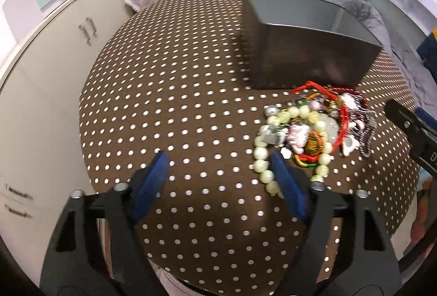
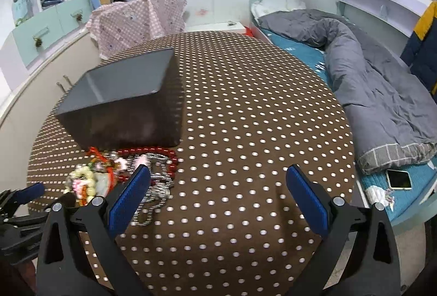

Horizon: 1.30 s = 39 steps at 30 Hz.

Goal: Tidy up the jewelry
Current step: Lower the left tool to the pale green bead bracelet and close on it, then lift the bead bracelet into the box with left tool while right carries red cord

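We look steeply down from each wrist, close over the table [image 1: 169, 110]; both views share the box [image 2: 123, 115] and jewelry pile [image 1: 314, 126].

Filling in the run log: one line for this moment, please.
left gripper: open, empty | right gripper: open, empty | jewelry pile: on table beside gray box

A tangled heap of jewelry [image 1: 314, 126] lay on the dotted bench [image 1: 177, 104], touching the front of an open dark grey box [image 1: 306, 50]. It held a pale green bead bracelet [image 1: 262, 159], red cords [image 1: 308, 87], dark red beads [image 2: 153, 151] and a silvery chain [image 2: 153, 195].
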{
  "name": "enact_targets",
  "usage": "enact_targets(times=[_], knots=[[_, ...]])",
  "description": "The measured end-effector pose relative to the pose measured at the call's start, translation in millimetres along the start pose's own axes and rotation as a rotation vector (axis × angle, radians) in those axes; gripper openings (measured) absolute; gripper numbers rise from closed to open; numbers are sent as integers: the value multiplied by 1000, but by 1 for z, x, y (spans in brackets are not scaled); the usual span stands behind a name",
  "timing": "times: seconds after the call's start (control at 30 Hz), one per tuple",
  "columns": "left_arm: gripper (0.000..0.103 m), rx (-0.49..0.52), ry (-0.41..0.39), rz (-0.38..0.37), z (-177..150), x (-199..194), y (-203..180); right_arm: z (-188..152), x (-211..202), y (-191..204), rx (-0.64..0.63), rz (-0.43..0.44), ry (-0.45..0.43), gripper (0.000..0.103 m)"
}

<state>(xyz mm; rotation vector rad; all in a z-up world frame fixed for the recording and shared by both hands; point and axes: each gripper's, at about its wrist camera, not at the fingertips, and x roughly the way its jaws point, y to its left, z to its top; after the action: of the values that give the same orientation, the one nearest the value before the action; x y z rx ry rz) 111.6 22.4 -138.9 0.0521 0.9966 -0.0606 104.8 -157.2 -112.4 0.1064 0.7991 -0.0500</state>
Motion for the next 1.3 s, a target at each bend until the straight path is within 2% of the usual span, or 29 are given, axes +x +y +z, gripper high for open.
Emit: enact_targets(times=[0.03, 0.13, 0.17, 0.23, 0.3, 0.43, 0.47, 0.53, 0.57, 0.67, 0.73, 0.87, 1.0, 1.1, 1.3], knots=[[55, 9, -5, -5, -1, -1, -2, 0, -2, 2, -7, 14, -7, 95], [33, 24, -8, -12, 1, -4, -5, 1, -8, 10, -33, 50, -28, 95], [31, 12, -7, -12, 2, -4, -4, 0, -10, 13, -43, 64, -34, 95], [18, -20, -7, -8, 1, -5, 1, 0, -12, 18, -51, 80, -45, 95], [12, -63, -3, -15, 4, -4, 11, -1, -16, 24, -66, 114, -62, 95], [12, -104, 5, -65, 3, -5, 17, 0, -19, 39, -119, 193, -83, 95], [12, -105, 4, -66, 3, -5, 17, 0, -20, 44, -135, 240, -81, 93], [12, -102, -1, -66, 3, -4, 19, 0, -20, 51, -156, 305, -71, 77], [12, -103, -3, -69, 3, -4, 18, -1, -19, 55, -168, 325, -61, 74], [12, -105, -6, -80, 3, -3, 21, -1, -12, 61, -181, 357, -24, 55], [12, -107, -7, -87, 3, -2, 24, -2, -7, 65, -182, 383, -2, 37], [12, -101, -13, -92, 2, -1, 28, -8, 1, 72, -183, 402, 45, 24], [12, -105, -17, -101, 1, -1, 30, -14, 2, 82, -232, 387, 53, 5], [12, -104, -19, -103, 0, -1, 30, -17, 4, 84, -254, 359, 42, 3], [11, -119, -4, -121, 3, -1, 34, -13, -6, 72, -237, 359, -10, 3]])
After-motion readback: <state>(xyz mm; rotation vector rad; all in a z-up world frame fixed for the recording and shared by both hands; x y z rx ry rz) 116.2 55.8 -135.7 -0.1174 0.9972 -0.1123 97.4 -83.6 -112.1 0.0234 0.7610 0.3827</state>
